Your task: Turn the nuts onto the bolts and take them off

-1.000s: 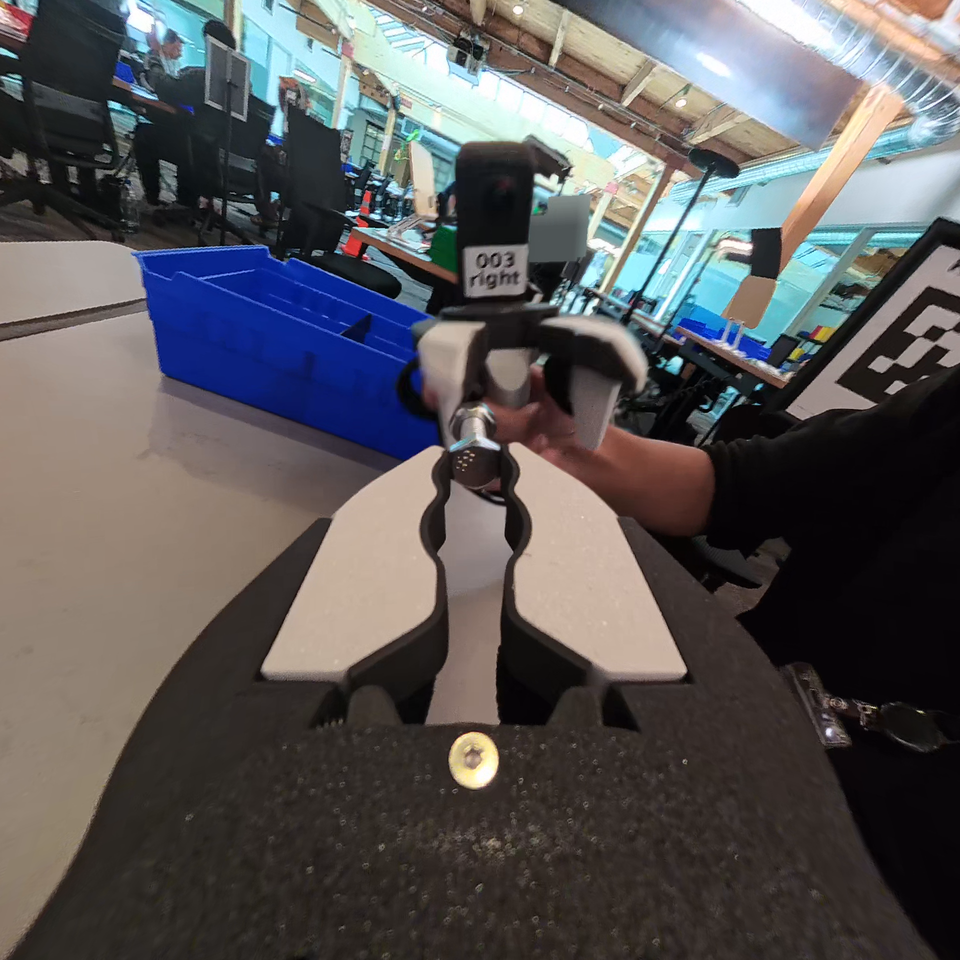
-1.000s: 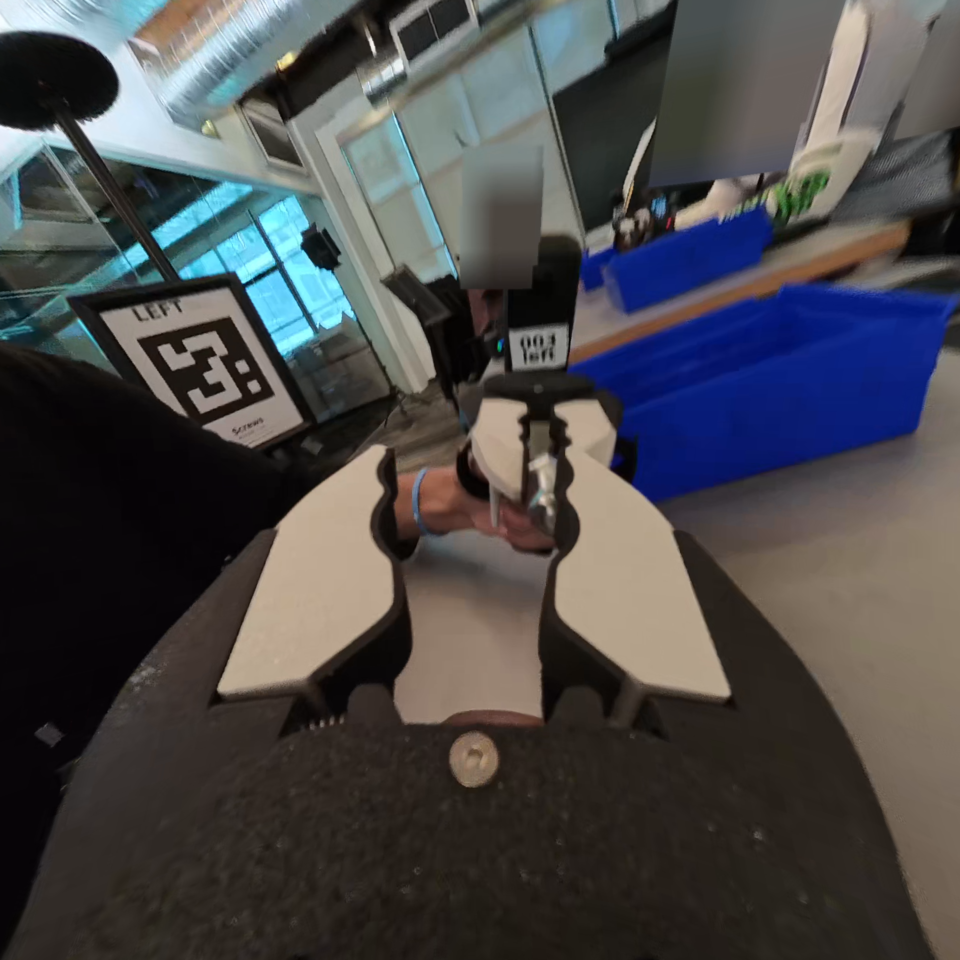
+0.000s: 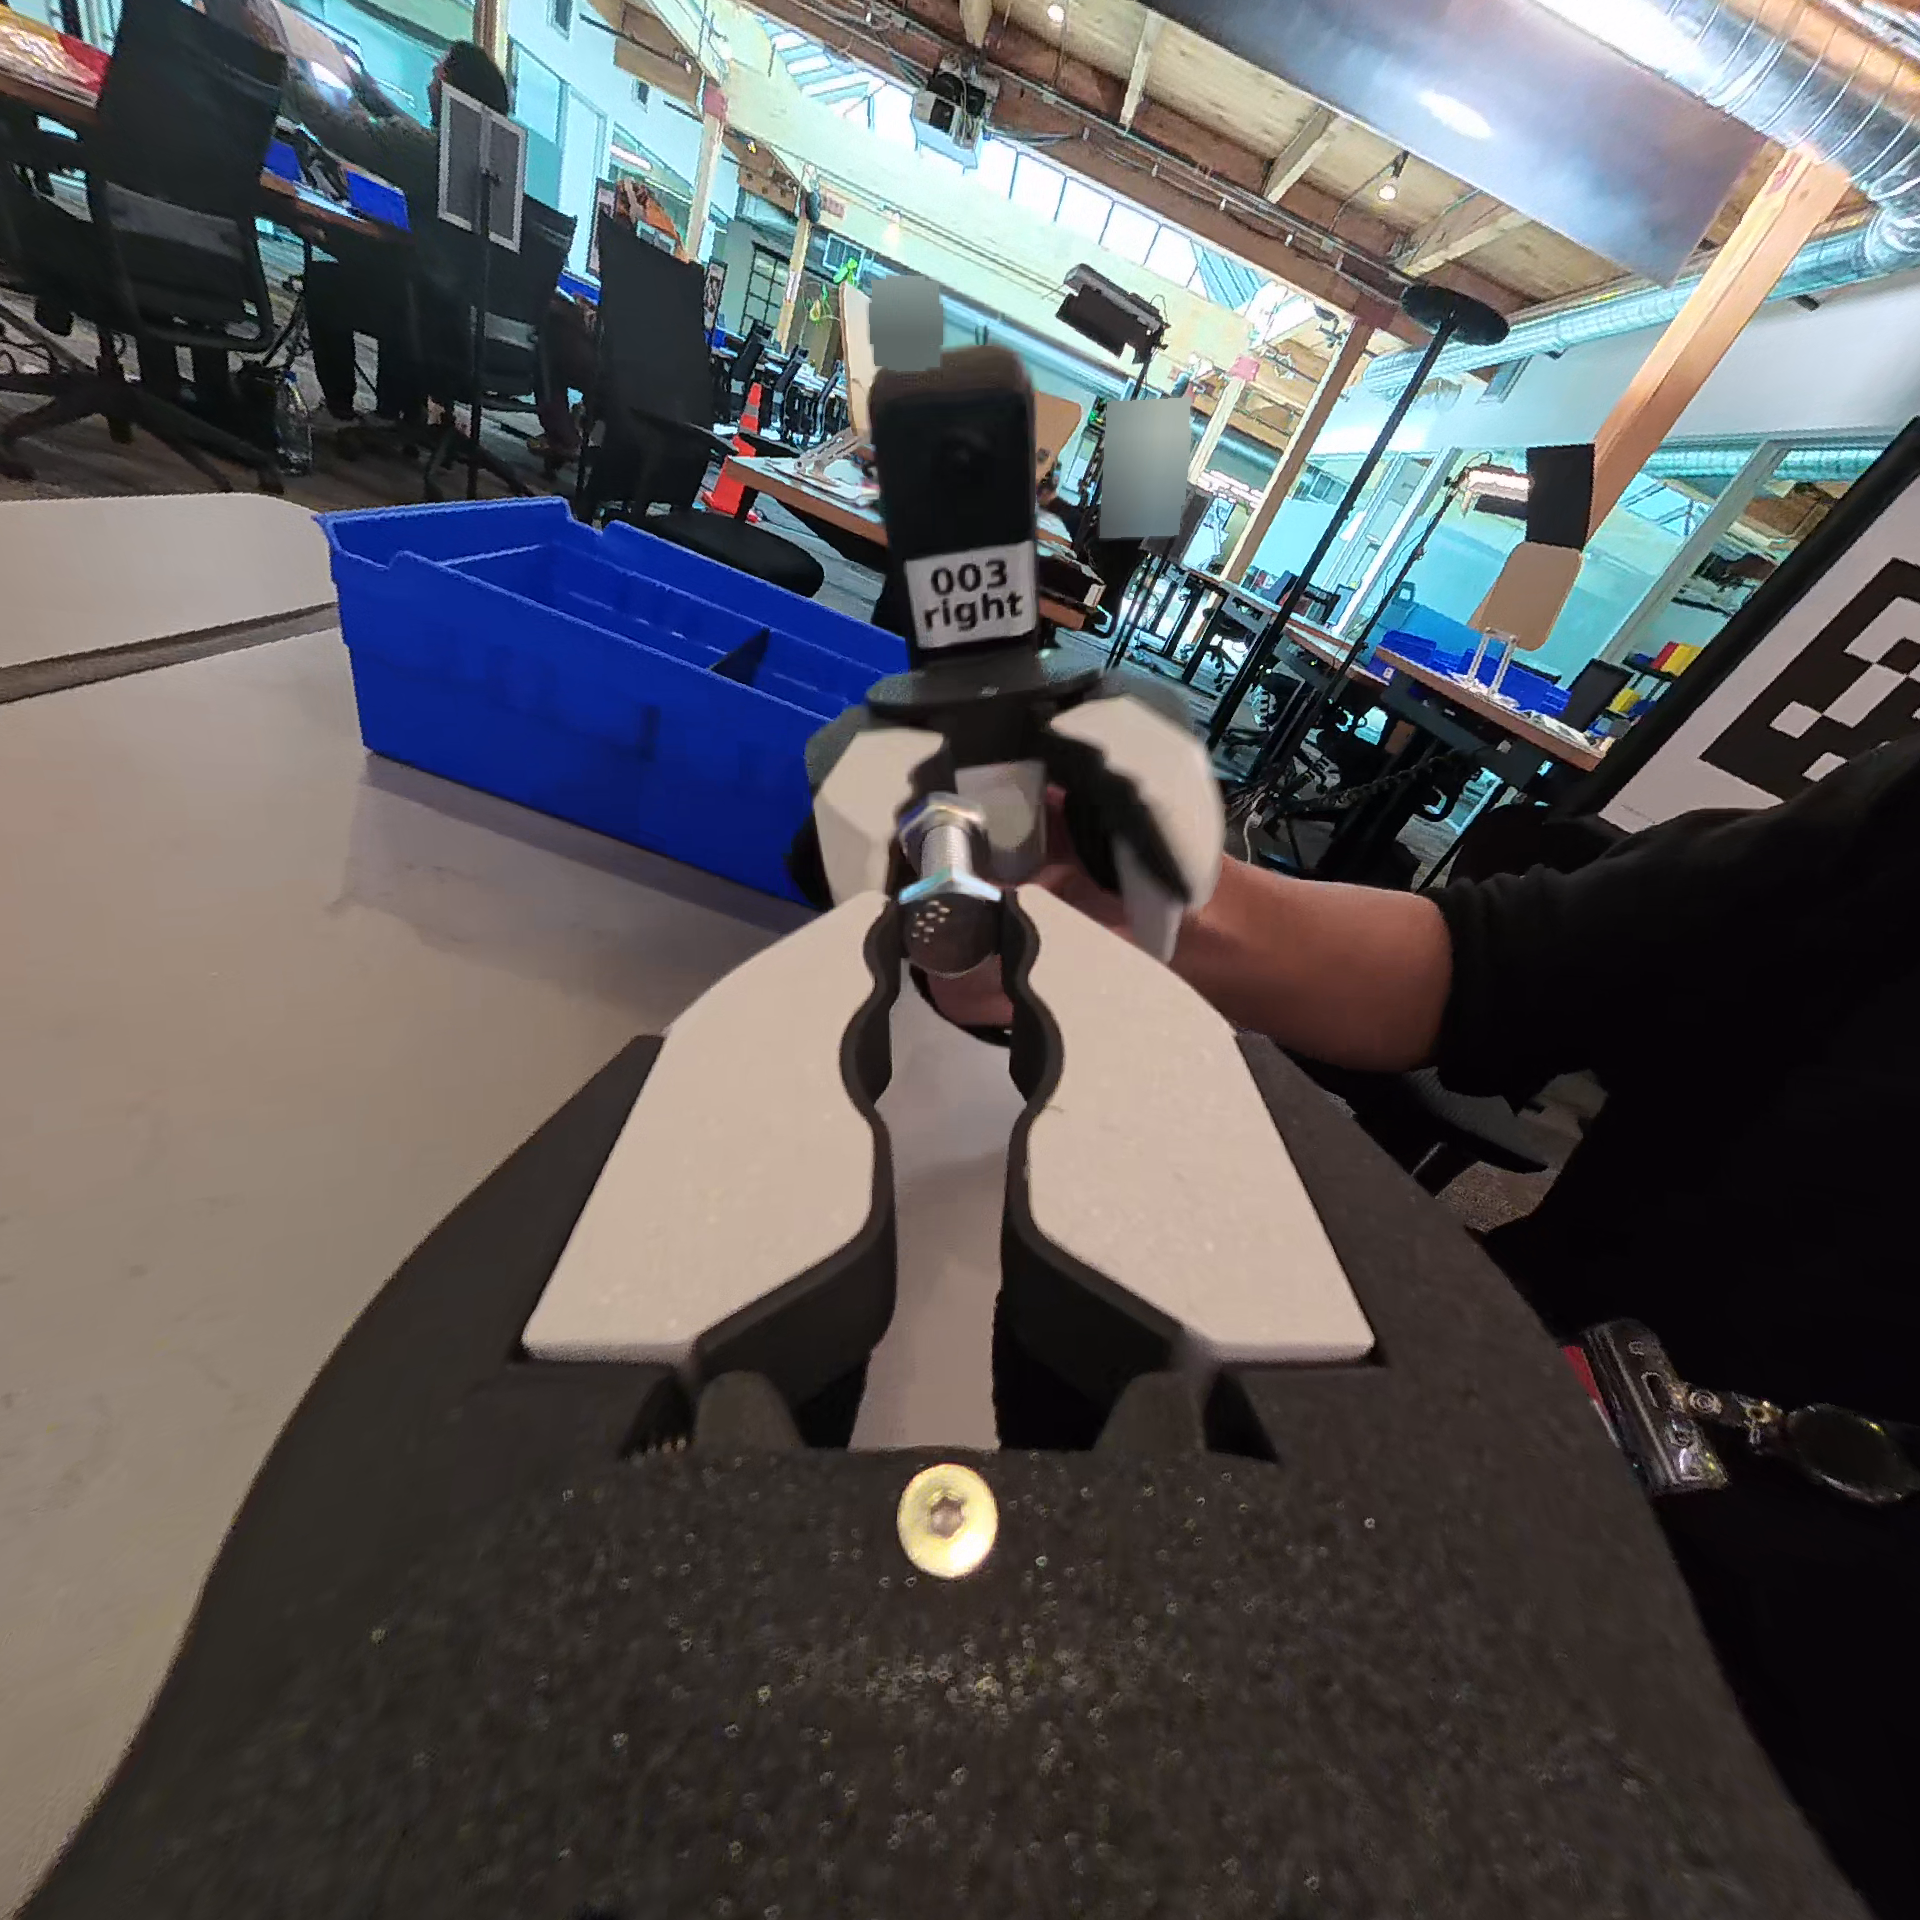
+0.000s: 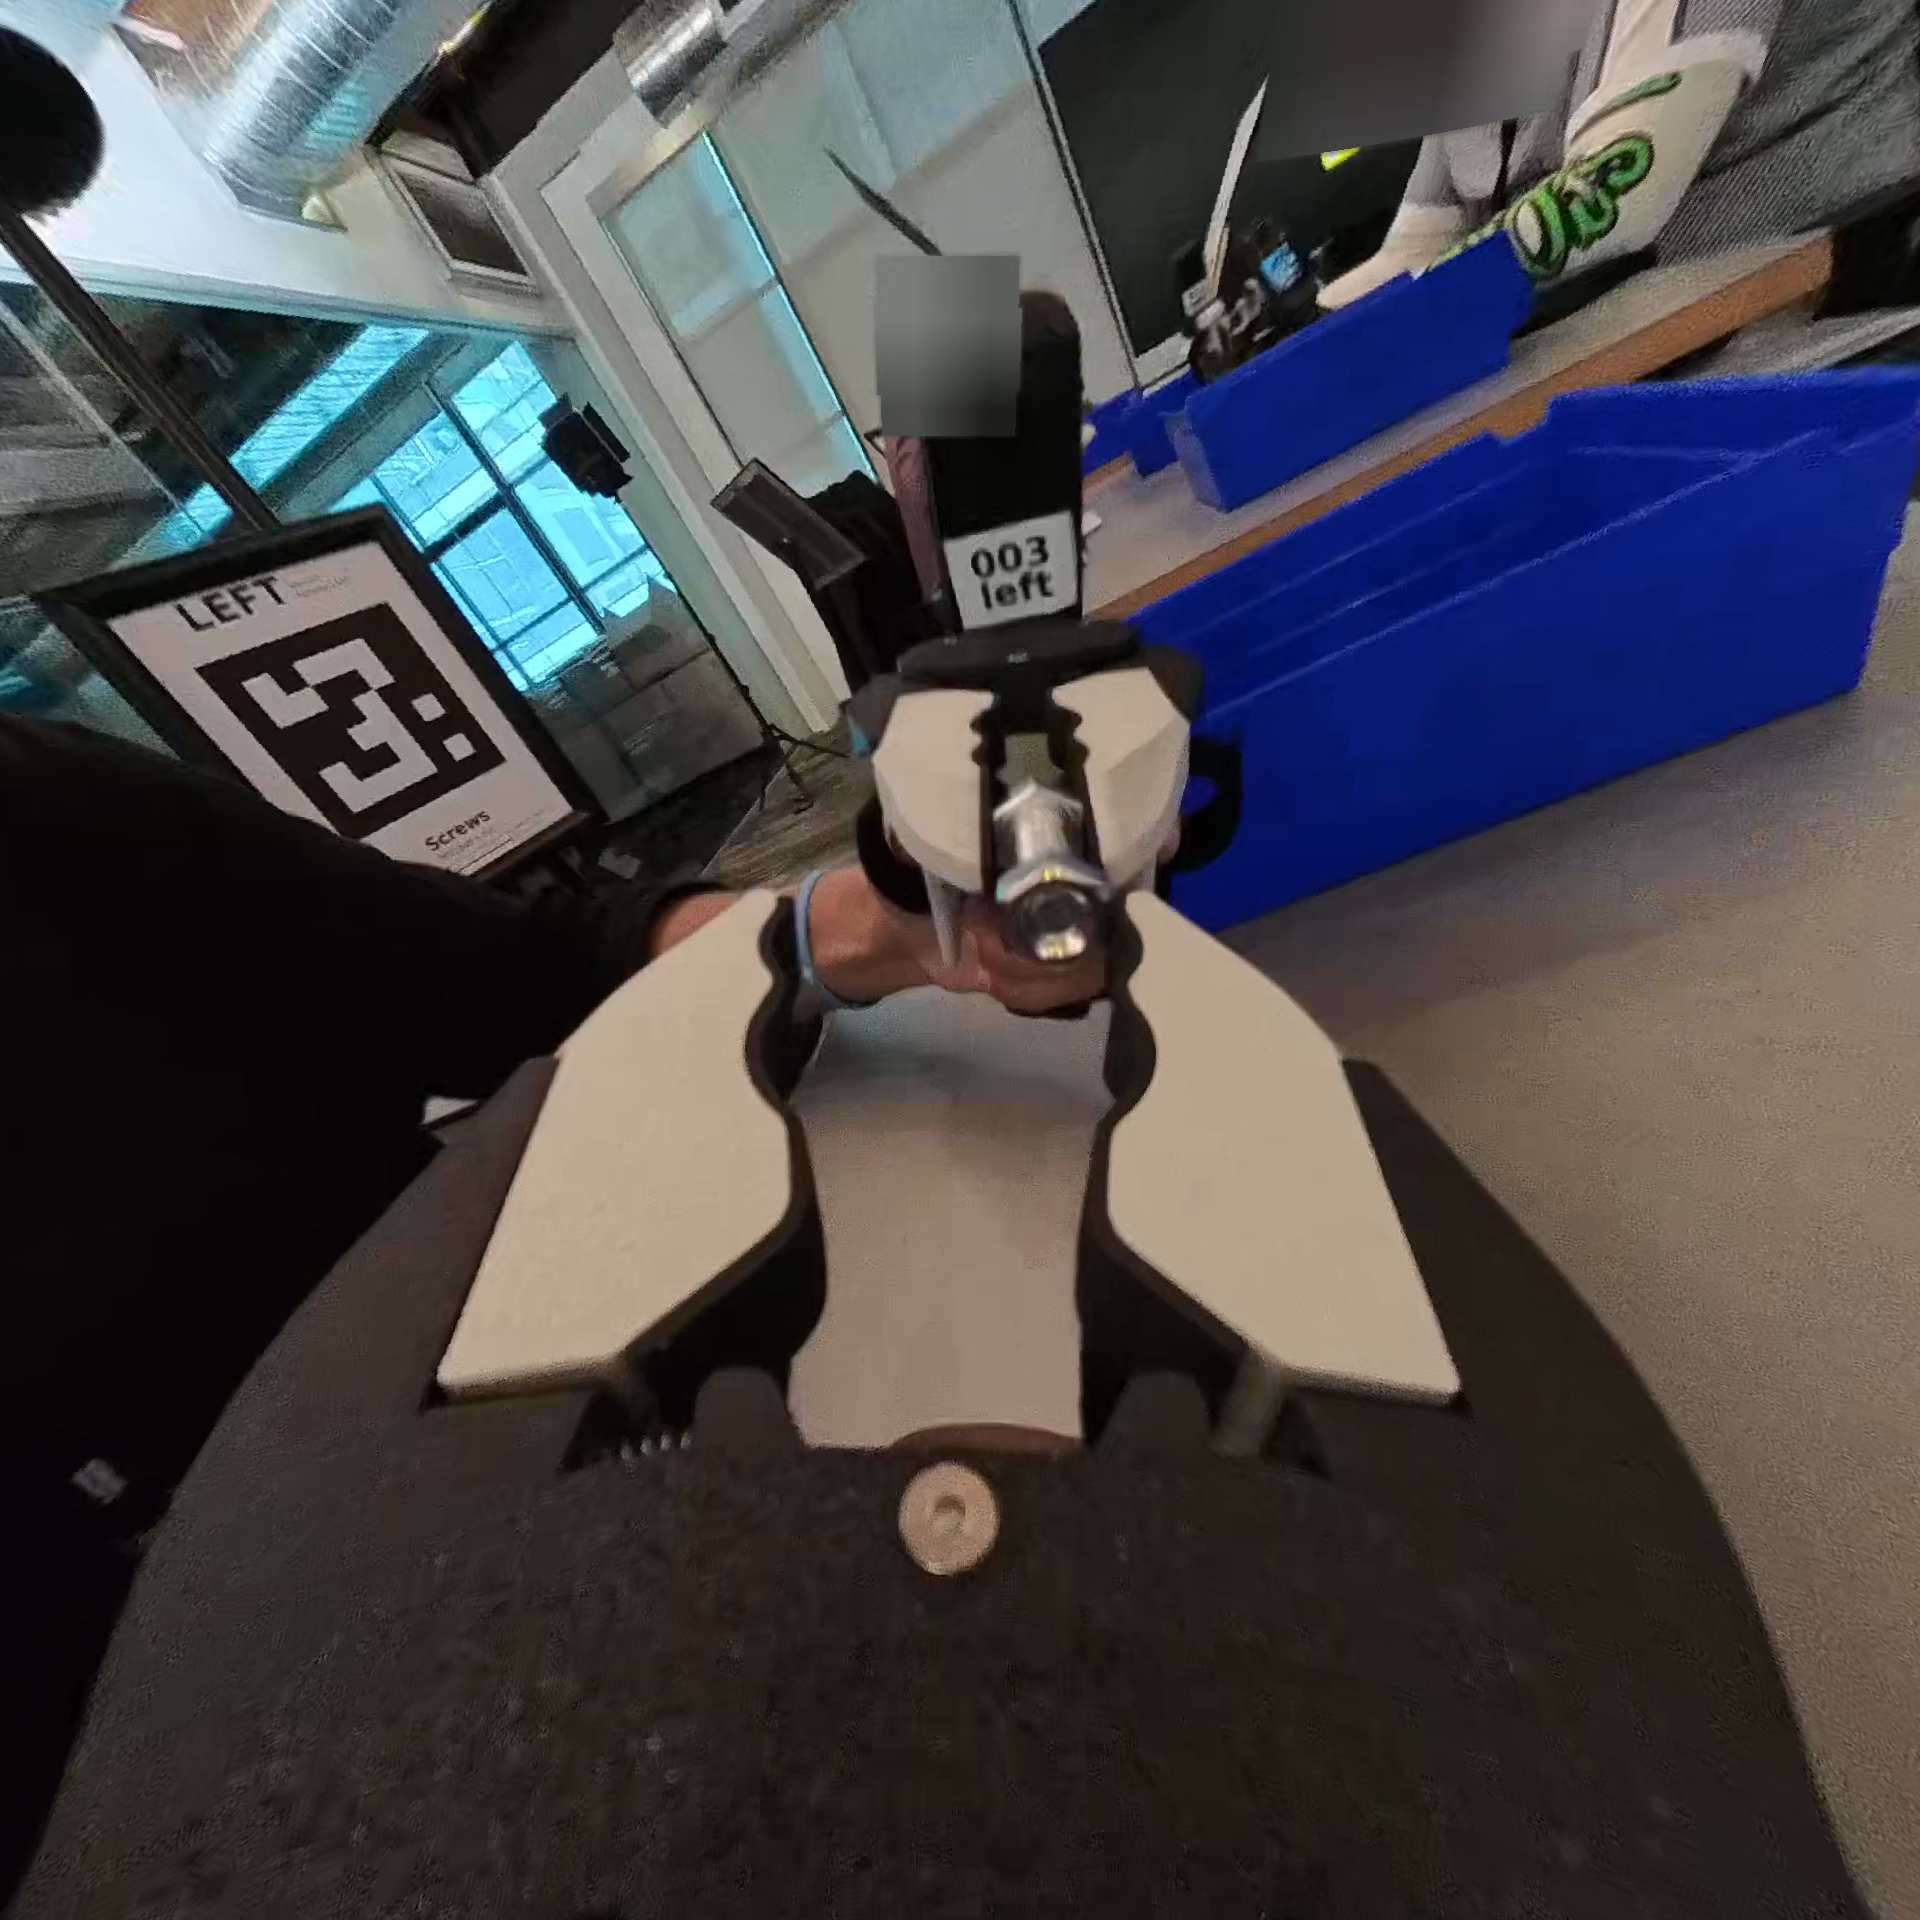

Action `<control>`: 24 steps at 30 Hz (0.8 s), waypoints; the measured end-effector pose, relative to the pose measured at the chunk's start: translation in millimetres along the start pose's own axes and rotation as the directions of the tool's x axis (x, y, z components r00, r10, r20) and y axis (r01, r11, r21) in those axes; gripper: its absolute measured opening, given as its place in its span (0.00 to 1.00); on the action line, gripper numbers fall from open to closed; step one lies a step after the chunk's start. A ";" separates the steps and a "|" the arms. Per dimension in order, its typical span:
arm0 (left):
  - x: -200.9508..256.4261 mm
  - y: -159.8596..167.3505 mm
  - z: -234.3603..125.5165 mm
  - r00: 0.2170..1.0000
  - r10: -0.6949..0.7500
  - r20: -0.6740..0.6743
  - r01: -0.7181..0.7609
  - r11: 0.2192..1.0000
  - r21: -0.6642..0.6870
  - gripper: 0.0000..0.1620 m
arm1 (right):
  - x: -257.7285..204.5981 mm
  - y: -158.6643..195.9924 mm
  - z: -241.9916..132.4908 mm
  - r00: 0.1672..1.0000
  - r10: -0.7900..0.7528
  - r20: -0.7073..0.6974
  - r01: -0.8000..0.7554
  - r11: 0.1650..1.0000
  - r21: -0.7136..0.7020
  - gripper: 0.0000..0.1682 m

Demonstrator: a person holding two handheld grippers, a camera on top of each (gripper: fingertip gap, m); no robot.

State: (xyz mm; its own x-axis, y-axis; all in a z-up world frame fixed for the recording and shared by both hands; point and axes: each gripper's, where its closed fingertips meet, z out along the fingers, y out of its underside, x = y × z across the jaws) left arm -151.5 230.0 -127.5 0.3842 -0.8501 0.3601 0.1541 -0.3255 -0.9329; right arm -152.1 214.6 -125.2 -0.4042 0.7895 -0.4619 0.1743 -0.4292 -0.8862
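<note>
The bolt (image 3: 943, 883) and its nut (image 4: 1044, 885) are bright silver metal. Both grippers have pale grey-white fingers (image 3: 748, 1174) edged in black, set on a speckled black body — each carrying a white label with black lettering. The bin (image 3: 582, 675) is saturated blue against the light grey table (image 3: 208, 987). A sign (image 4: 343, 707) shows a blocky black-and-white pattern in a black frame. The person's sleeve (image 3: 1662, 977) is black — a light blue band circles one wrist.

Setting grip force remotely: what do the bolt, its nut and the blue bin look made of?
Bolt: bright, reflective silver, threaded, likely plated steel. Nut: same shiny metal look, with hex facets. Blue bin: uniform opaque blue with moulded ribs and a soft sheen, apparently plastic.
</note>
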 end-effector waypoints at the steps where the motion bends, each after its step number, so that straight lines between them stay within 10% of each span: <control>1: -1.0 1.0 -0.2 1.000 -0.003 0.001 0.003 1.000 0.001 0.11 | -0.9 -9.1 -0.4 0.999 -0.030 -0.015 0.030 0.999 0.016 0.36; 24: -7.8 4.6 -4.1 1.000 -0.013 0.018 0.013 1.000 -0.015 0.11 | 3.6 -17.2 -5.9 0.998 -0.049 -0.026 0.051 0.998 0.048 0.34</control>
State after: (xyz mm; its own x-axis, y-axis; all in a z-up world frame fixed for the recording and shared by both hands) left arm -157.6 233.4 -134.6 0.3988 -0.8382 0.3720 0.1454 -0.3427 -0.9281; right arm -151.3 227.4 -111.9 -0.3887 0.8209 -0.4184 0.1103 -0.4094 -0.9057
